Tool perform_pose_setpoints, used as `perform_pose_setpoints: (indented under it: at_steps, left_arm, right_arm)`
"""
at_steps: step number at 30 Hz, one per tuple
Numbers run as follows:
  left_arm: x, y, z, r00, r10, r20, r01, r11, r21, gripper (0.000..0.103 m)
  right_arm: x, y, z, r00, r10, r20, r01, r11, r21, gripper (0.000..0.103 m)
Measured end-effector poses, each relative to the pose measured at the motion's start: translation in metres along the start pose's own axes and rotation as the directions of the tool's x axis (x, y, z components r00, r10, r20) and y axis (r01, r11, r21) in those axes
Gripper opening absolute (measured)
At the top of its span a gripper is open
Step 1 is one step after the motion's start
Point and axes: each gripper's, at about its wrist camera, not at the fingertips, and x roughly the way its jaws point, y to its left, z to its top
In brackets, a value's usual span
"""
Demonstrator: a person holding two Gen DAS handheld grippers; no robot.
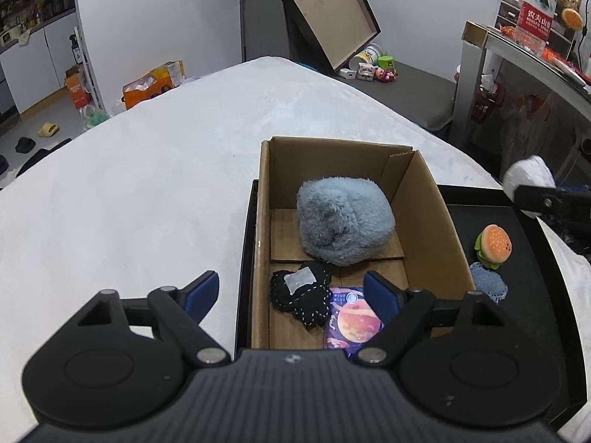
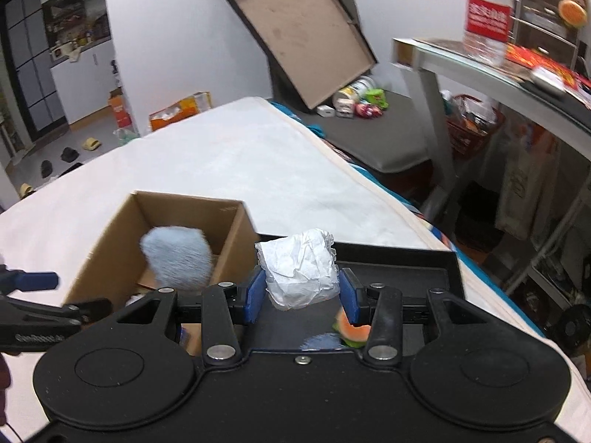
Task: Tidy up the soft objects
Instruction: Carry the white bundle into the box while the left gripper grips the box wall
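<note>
A cardboard box (image 1: 264,203) stands on a black tray (image 1: 532,295) on the white bed. Inside the box lie a fluffy blue-grey plush (image 1: 343,221), a black stitched soft piece (image 1: 301,293) and a purple planet-print packet (image 1: 351,323). My left gripper (image 1: 291,295) hovers open over the near end of the box, nothing between its fingers. My right gripper (image 2: 301,295) is shut on a crumpled white tissue wad (image 2: 301,265), held above the tray. A small burger plush (image 1: 493,245) and a blue knitted pad (image 1: 489,286) lie on the tray right of the box.
The white bed cover (image 1: 147,184) spreads left and beyond the box. A desk (image 1: 535,62) with a water bottle (image 1: 535,7) stands at the right. A large flat board (image 1: 332,11) leans at the back, with toys on the floor below.
</note>
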Motion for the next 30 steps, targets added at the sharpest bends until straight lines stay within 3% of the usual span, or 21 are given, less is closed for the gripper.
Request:
perform_pose_setpoints:
  at_steps: [5,9,12,14,20,27,30]
  left_arm:
    - [0.001,0.009,-0.004,1.000,-0.030,-0.010,0.029,0.999,-0.025,0.064]
    - [0.003,0.014,-0.007,0.999,-0.044,-0.014,0.043,0.998,-0.039,0.058]
    - [0.006,0.019,-0.008,0.998,-0.061,-0.020,0.060,0.997,-0.054,0.047]
    - [0.008,0.021,-0.010,0.997,-0.069,-0.024,0.068,0.996,-0.061,0.032]
    - [0.013,0.028,-0.013,0.998,-0.049,-0.031,0.047,0.996,-0.072,0.011]
    - [0.011,0.036,-0.016,0.999,-0.044,-0.030,0.041,0.995,-0.089,0.008]
    - [0.010,0.036,-0.015,0.999,-0.044,-0.026,0.041,0.995,-0.095,0.009]
  right_arm:
    - [0.001,0.023,0.007,0.999,0.032,0.008,-0.031,0.999,-0.028,0.043]
    - [0.004,0.038,0.012,0.999,0.053,0.006,-0.053,0.997,-0.047,0.043]
    - [0.006,0.048,0.013,0.997,0.071,-0.004,-0.071,0.996,-0.061,0.043]
    - [0.007,0.055,0.013,0.997,0.076,-0.008,-0.076,0.994,-0.073,0.043]
    - [0.010,0.069,0.013,0.997,0.077,-0.021,-0.079,0.992,-0.096,0.043]
    - [0.013,0.086,0.010,0.997,0.077,-0.032,-0.080,0.989,-0.122,0.043]
    - [0.016,0.091,0.009,0.997,0.069,-0.044,-0.074,0.988,-0.137,0.052]
